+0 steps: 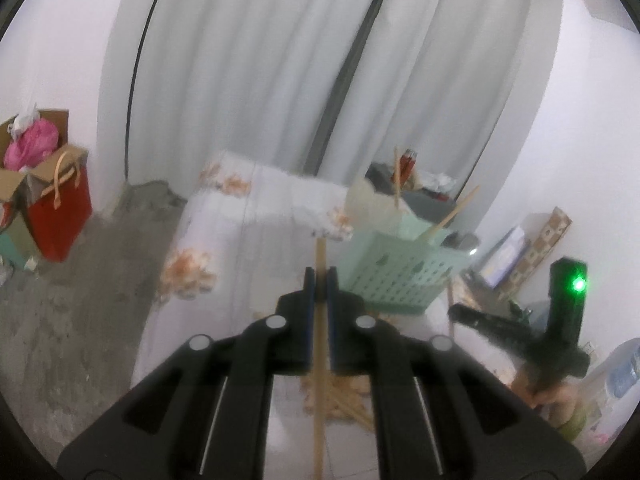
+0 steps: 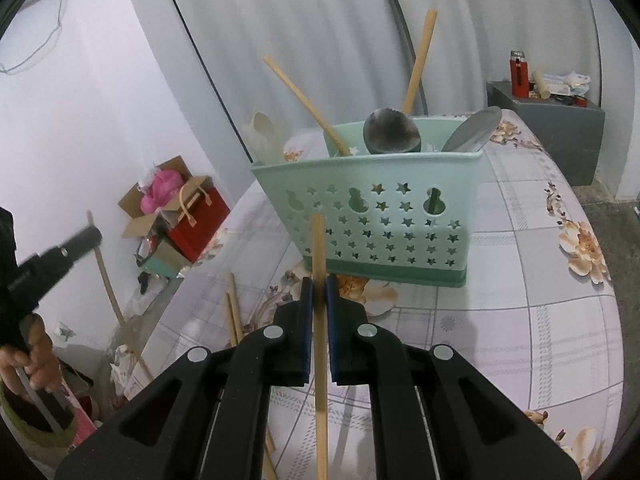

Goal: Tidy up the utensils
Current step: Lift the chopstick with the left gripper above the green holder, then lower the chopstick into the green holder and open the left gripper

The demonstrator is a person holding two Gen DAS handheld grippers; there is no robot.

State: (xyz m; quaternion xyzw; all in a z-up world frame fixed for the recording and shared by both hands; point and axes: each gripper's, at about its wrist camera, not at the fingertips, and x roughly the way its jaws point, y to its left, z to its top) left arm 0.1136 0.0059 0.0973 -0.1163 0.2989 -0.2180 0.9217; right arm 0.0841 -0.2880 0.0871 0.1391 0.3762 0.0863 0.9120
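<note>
Right wrist: my right gripper (image 2: 319, 286) clamps one chopstick (image 2: 319, 248) upright before the green basket (image 2: 372, 216). Left gripper (image 1: 320, 280) likewise pinches a second chopstick (image 1: 321, 254).

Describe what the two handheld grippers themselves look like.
Both the left gripper and right gripper are matte black plastic linkages with round silver pivot pins and blue-edged finger pads. Seen from the left wrist, the right unit carries a green indicator light.

Upright chopsticks (image 2: 304, 106) and ladle (image 2: 391, 130) crowd the basket (image 2: 372, 216) mouth.
</note>
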